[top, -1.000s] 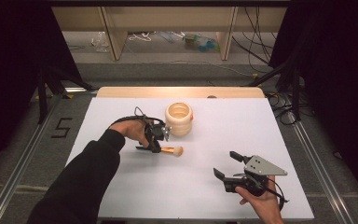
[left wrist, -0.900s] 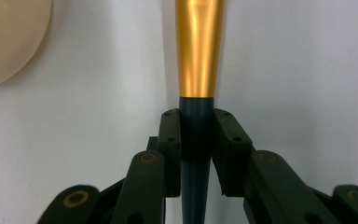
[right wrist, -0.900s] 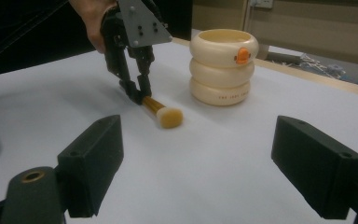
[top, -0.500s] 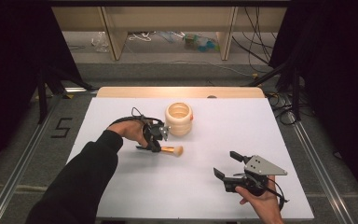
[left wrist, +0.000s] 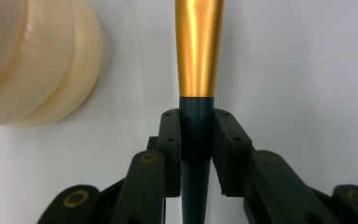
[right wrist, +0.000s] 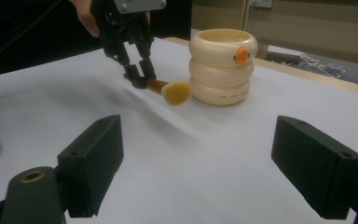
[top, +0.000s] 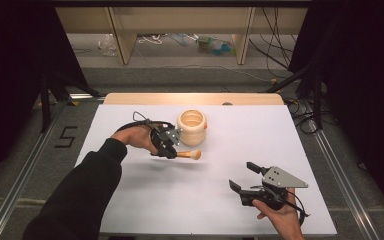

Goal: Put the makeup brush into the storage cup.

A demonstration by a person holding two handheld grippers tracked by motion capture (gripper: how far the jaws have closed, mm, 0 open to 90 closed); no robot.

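You're clamping the left gripper (top: 172, 151) on the dark handle of a makeup brush (top: 189, 154), gold ferrule and bristle head pointing outward, keeping it level just off the white table (top: 220, 200) beside the cream ribbed cup (top: 192, 127), probably so the brush can go in. You're holding the right gripper (top: 247, 178) well apart, jaws spread and empty.
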